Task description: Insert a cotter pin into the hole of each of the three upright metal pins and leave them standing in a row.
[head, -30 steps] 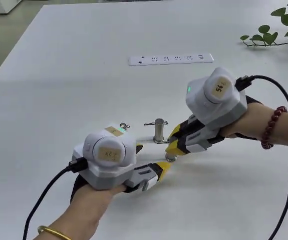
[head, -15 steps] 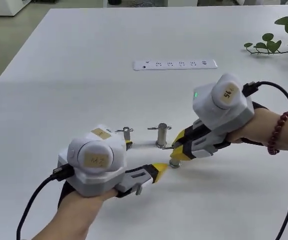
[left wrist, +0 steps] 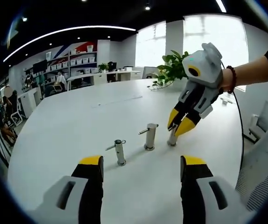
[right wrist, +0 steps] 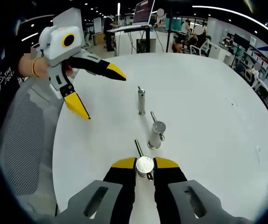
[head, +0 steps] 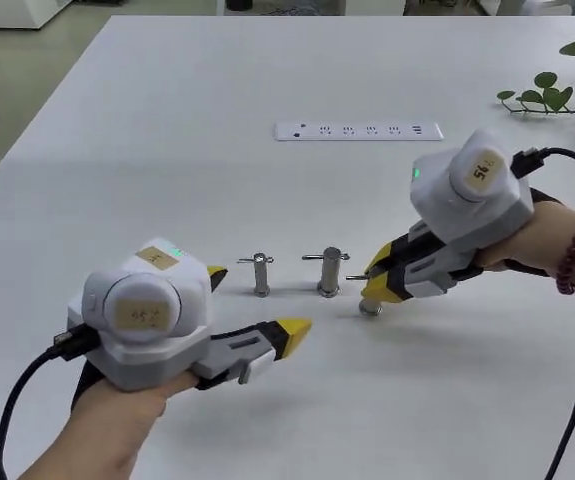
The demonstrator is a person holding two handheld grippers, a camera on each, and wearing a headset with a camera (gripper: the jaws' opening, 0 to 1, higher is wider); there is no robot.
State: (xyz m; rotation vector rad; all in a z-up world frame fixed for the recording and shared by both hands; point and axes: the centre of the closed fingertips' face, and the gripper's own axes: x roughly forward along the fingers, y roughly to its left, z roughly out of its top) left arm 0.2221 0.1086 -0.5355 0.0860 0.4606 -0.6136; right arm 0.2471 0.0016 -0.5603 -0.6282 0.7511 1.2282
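A: Right gripper [head: 378, 280] is down low at the white table [head: 167, 120], jaws closed tight on the third pin [head: 370, 307], the right-most of the three. The pin's base sits on the tabletop.

B: And the right gripper view has it plainly. The pin's round top is pinched between the two yellow tips, and a thin cotter pin [right wrist: 138, 147] pokes out ahead of it.

A: Is that one all the way through the hole?

B: Hard to call. The jaws cover the shank, so it may be through, but I can't be sure.

A: And the other two?

B: The middle pin [head: 329, 273] stands upright just beside the clamped one, with the middle cotter pin [head: 323, 257] lying crosswise near its top. The left pin [head: 261, 276] stands upright further along, apart from its neighbour, and the left cotter pin [head: 255, 260] sits across its top the same way.

A: Left gripper [head: 254, 301]?

B: It's nearer the person, jaws spread wide and holding nothing. The yellow tips point towards the left pin without touching it.

A: So the three pins make a rough row, the clamped one a touch nearer the person.

B: Yes. Beyond them a white power strip [head: 359, 131] lies flat, and a green plant [head: 552, 92] trails in at the far right edge.
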